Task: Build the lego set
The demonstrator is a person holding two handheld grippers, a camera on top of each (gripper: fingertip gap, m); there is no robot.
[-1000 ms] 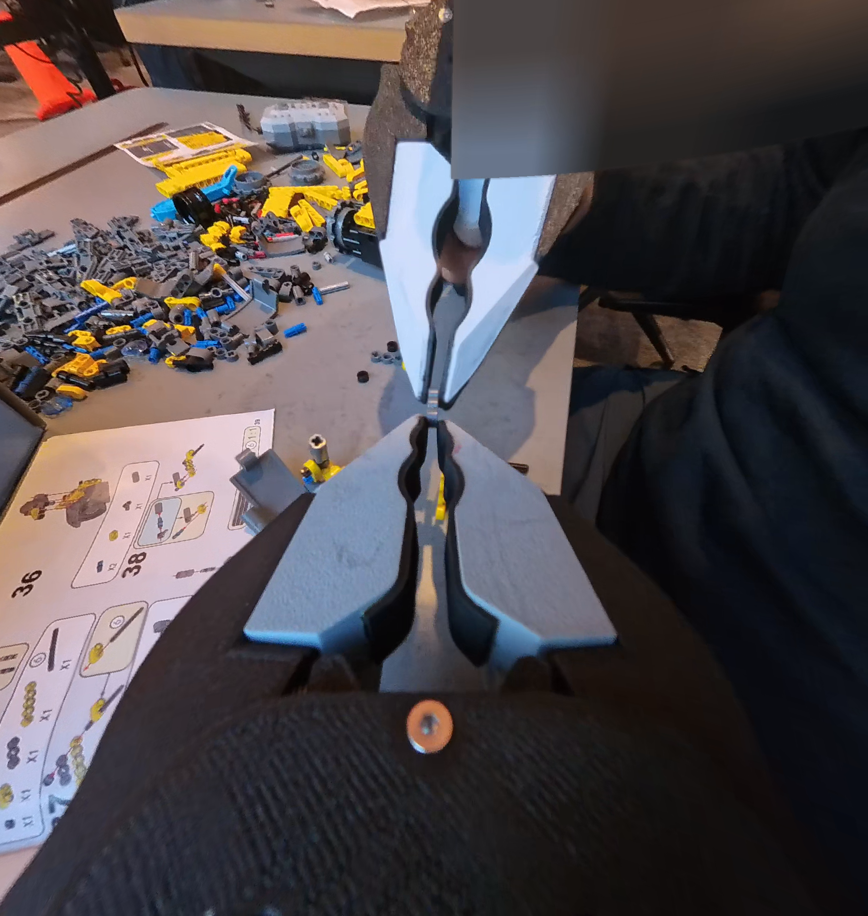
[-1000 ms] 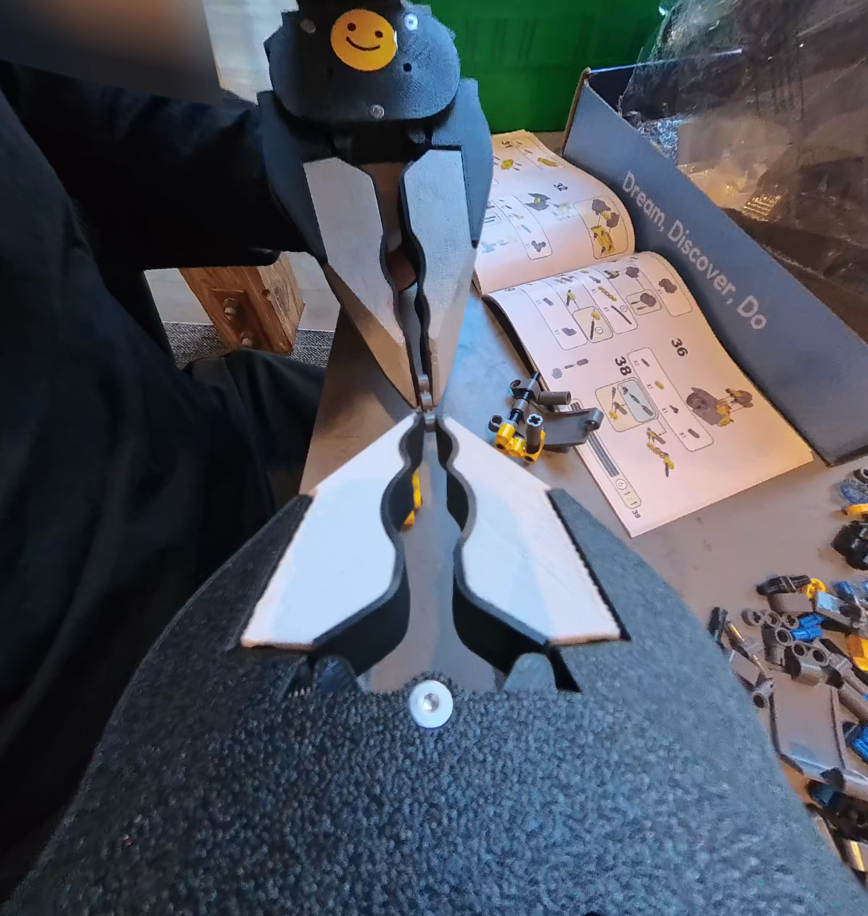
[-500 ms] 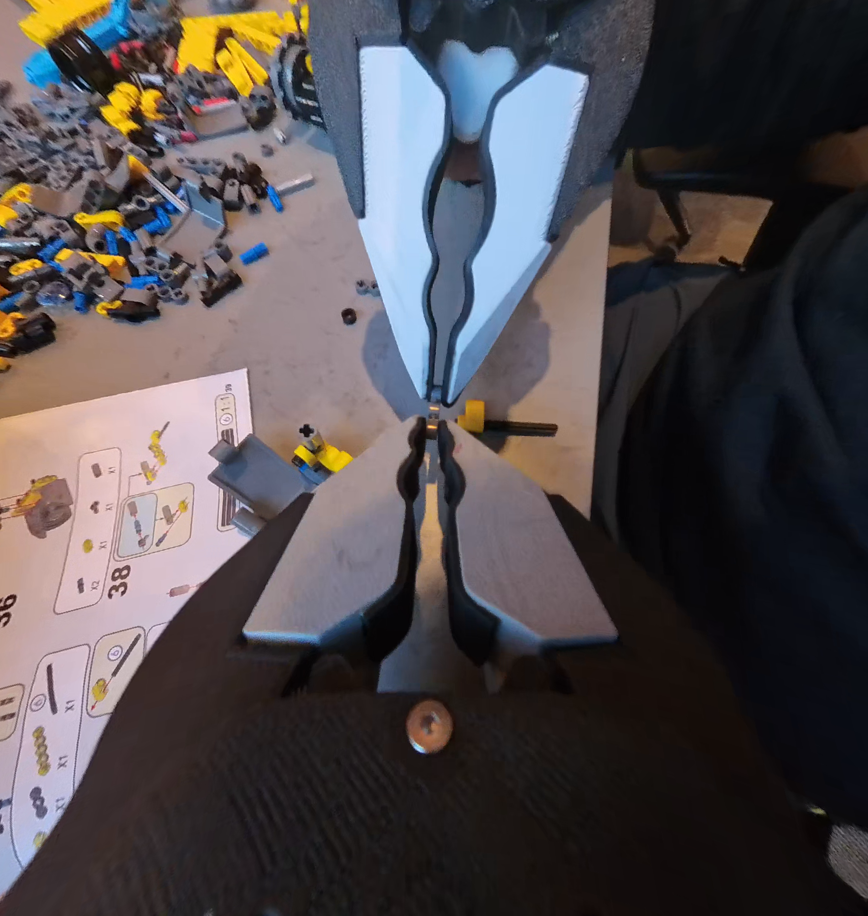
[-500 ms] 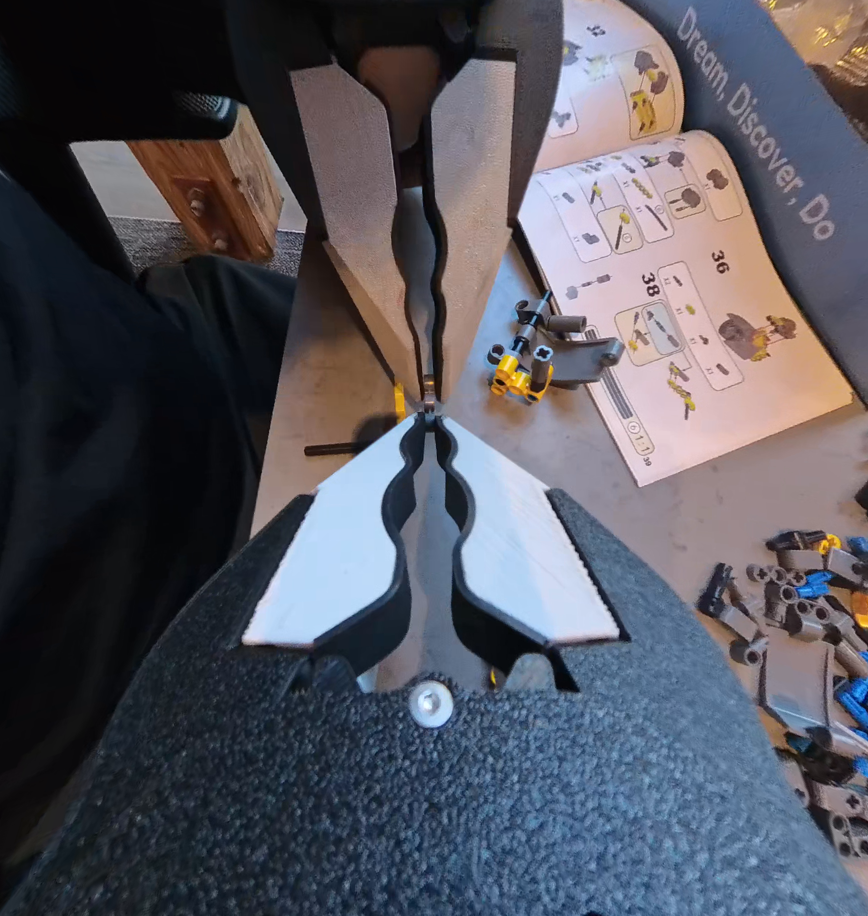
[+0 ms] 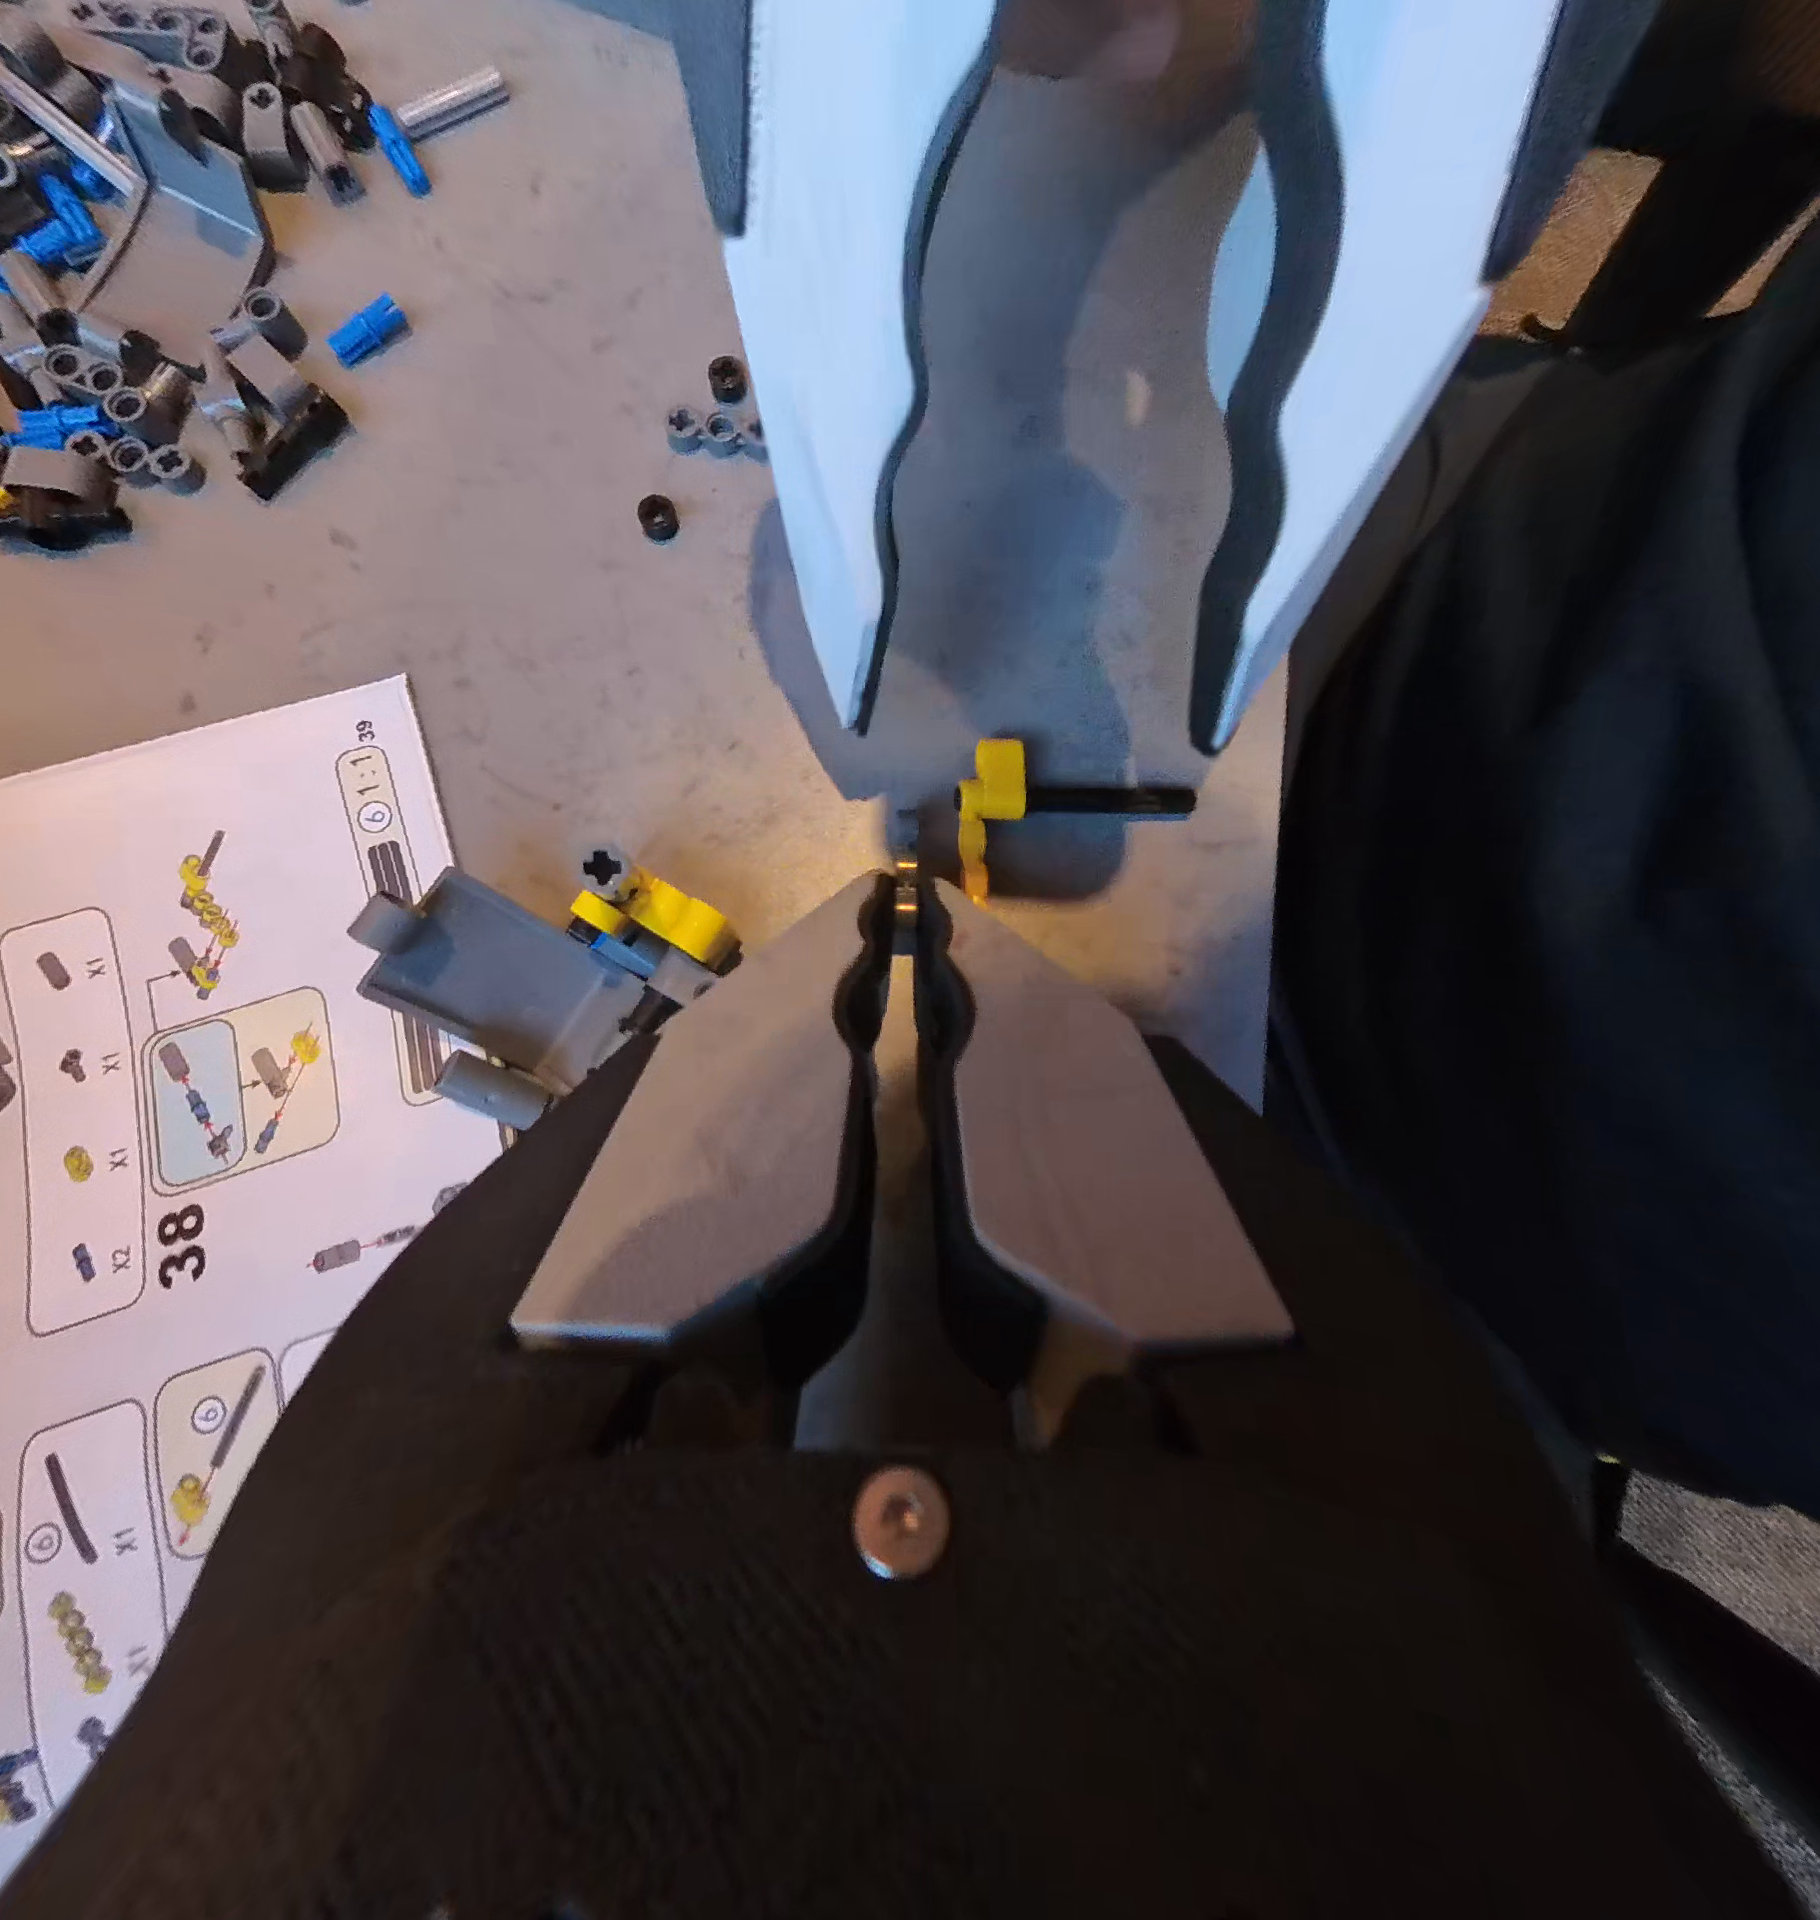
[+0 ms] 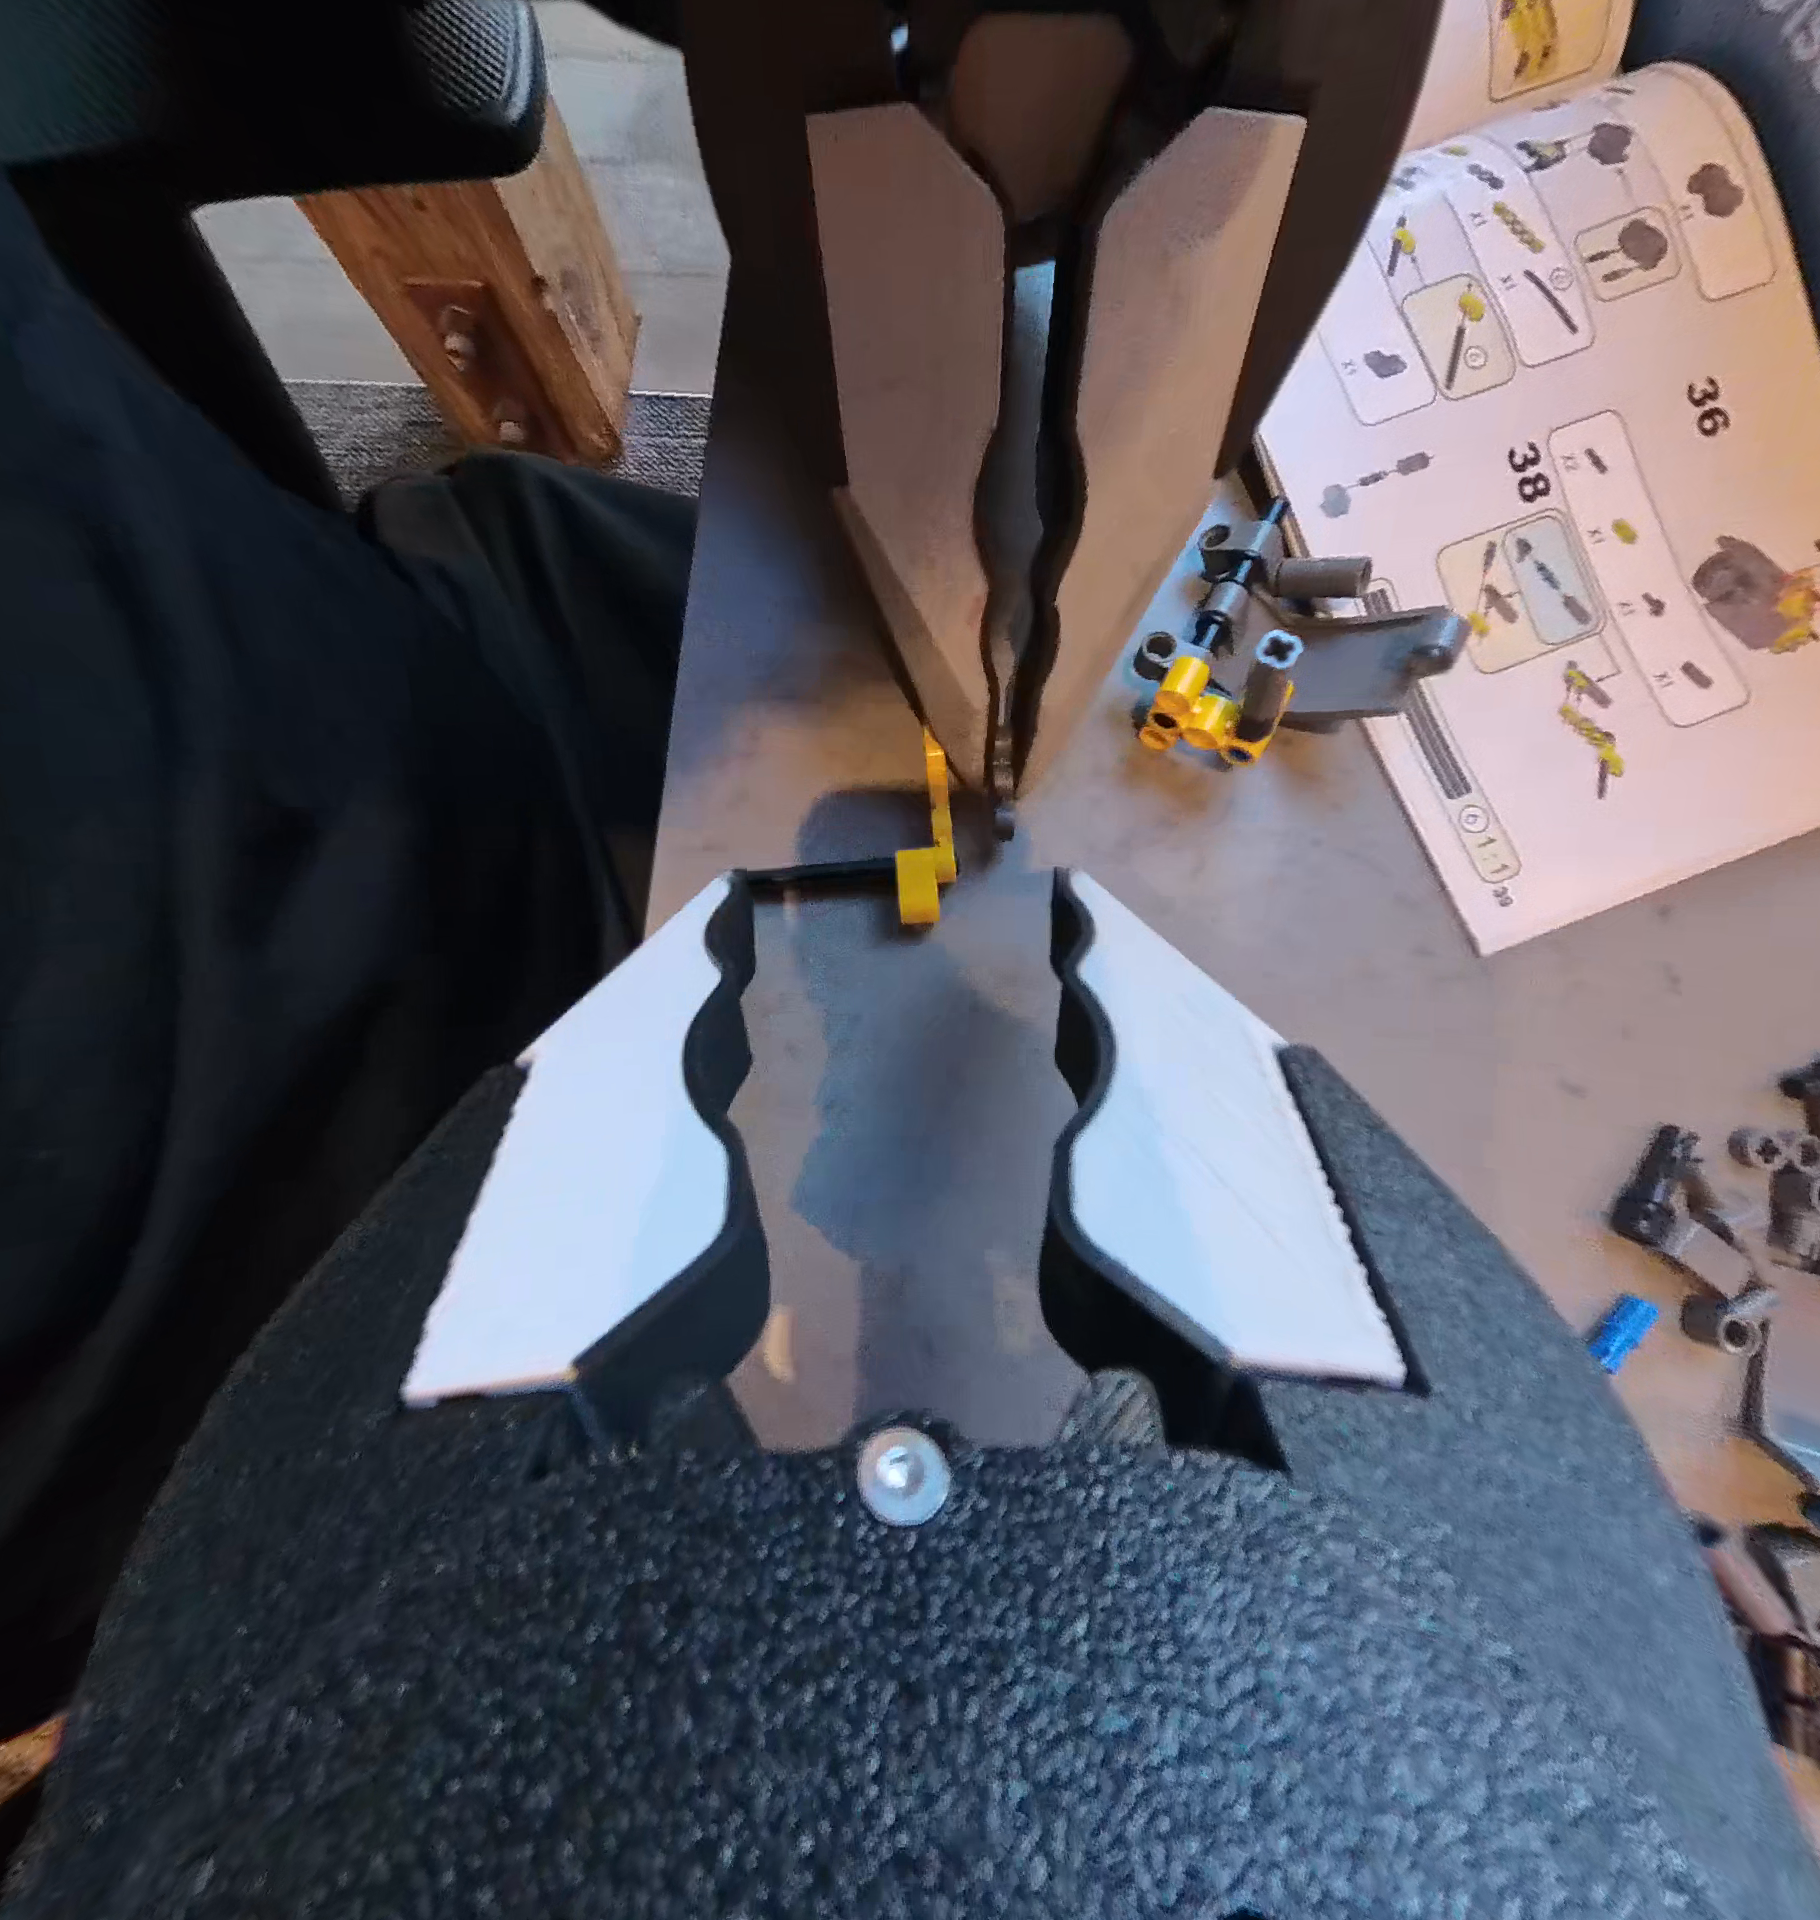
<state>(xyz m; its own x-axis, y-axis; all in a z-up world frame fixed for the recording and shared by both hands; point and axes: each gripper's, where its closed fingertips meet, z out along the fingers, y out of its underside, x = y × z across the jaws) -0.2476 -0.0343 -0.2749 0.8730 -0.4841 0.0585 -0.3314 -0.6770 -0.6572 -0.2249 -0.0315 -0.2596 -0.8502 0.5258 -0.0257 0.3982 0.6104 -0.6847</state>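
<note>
Pinching a very small grey piece [image 5: 907,864] at its tips, your left gripper [image 5: 904,902] has its two fingers pressed nearly together, low over the grey table [image 5: 532,582]. Your right gripper [image 6: 901,883] faces it from the other side with its fingers spread wide and nothing between them. The tips of the two grippers are near each other, and the small piece sits just past the open fingers of the right one; it is too small to tell its exact shape.

Just beside the pinched piece, on the side of your body, a yellow connector [image 5: 992,795] lies flat on the table with a black axle [image 5: 1114,800] through it, the axle pointing to the table edge. In the right wrist view this same yellow part is just beside the left finger of the open gripper, and I cannot tell if they touch.

On the other side of the left gripper a small grey and yellow assembly [image 5: 532,977] rests partly on the open instruction booklet [image 5: 158,935]. Farther off on the table you have a loose pile of grey, black, blue and yellow pieces [image 5: 106,343], and a few single small black and grey rings [image 5: 714,426] lie apart from the pile. Your dark clothing [image 5: 1612,831] fills the side beyond the table edge
</note>
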